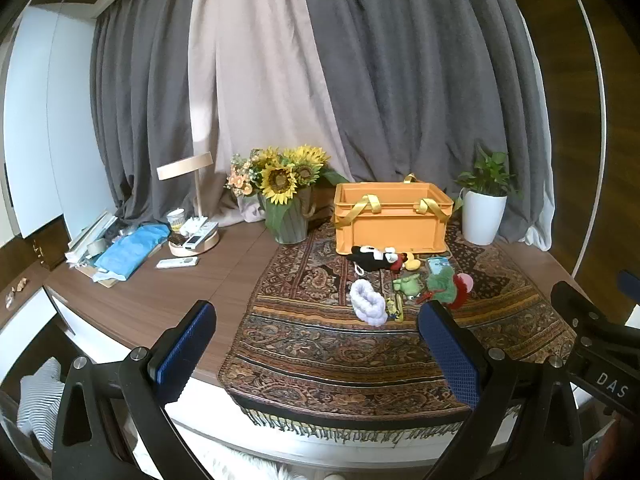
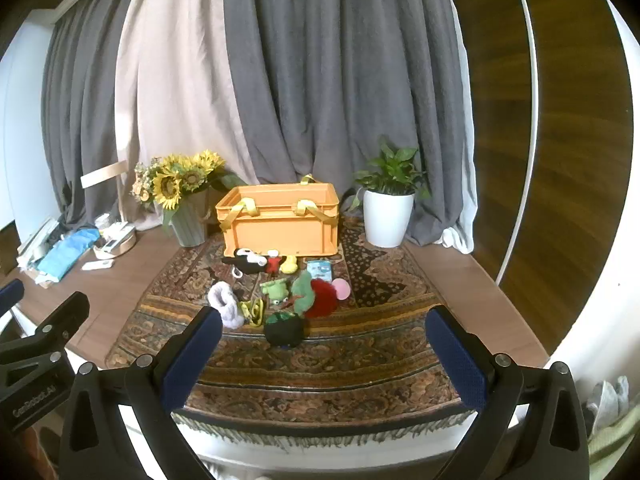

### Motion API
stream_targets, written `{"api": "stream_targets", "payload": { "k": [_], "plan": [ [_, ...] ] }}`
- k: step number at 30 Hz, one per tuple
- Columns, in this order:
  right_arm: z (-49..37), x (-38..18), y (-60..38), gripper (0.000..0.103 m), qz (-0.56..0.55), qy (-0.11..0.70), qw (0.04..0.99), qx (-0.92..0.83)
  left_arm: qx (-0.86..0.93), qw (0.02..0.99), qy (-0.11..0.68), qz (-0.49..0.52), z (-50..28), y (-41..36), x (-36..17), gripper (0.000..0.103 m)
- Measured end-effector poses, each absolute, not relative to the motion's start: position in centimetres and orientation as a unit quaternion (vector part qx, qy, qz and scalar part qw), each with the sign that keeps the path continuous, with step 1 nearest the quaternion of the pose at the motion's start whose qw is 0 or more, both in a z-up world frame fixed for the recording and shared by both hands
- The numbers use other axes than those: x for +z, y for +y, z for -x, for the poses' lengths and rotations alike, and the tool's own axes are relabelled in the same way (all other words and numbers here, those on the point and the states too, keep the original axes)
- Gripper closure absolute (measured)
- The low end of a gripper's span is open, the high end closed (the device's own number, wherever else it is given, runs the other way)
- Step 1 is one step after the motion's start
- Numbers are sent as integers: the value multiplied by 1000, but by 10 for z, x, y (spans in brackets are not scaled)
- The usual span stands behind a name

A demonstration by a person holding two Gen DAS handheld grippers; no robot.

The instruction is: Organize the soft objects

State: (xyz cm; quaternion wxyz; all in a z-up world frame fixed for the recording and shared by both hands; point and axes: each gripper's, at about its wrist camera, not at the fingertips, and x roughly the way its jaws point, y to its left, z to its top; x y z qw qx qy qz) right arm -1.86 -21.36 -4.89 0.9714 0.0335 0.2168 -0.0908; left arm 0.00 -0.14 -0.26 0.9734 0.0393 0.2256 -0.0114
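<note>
Left wrist view. Nearest me, the left gripper (image 1: 316, 354) hangs over the near edge of the patterned cloth (image 1: 320, 360), jaws spread wide and holding nothing. The soft toys lie in a loose cluster on the cloth, just in front of the orange crate (image 1: 392, 220): a black-and-white plush (image 1: 372, 258) stretched left to right against the crate's base, a yellow plush (image 1: 412, 262) touching its right end, a white fluffy piece (image 1: 368, 306) running near-to-far, a small green plush (image 1: 408, 285), and a green-and-red plush (image 1: 448, 290). My right blue pad (image 1: 450, 356) cuts off this last toy's lower edge. The crate's inside is hidden from this angle.

Right wrist view. The right gripper (image 2: 324, 356) is likewise wide apart and empty, at the cloth's near end. Beyond it, a dark rounded plush (image 2: 284, 330) lies closest, its form hard to make out. Behind it sit the white piece (image 2: 226, 302), a red plush (image 2: 322, 296), and a pink disc (image 2: 341, 289). The crate (image 2: 280, 220) stands between the sunflowers (image 2: 176, 180) and the potted plant (image 2: 386, 204).
</note>
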Motion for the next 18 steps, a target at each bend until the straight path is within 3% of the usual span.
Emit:
{"api": "stream_targets", "payload": {
  "k": [18],
  "plan": [
    [20,-44,-216,1,-35,218,971,-91,-13,974,221,-40,3,-4,-5,0]
  ]
}}
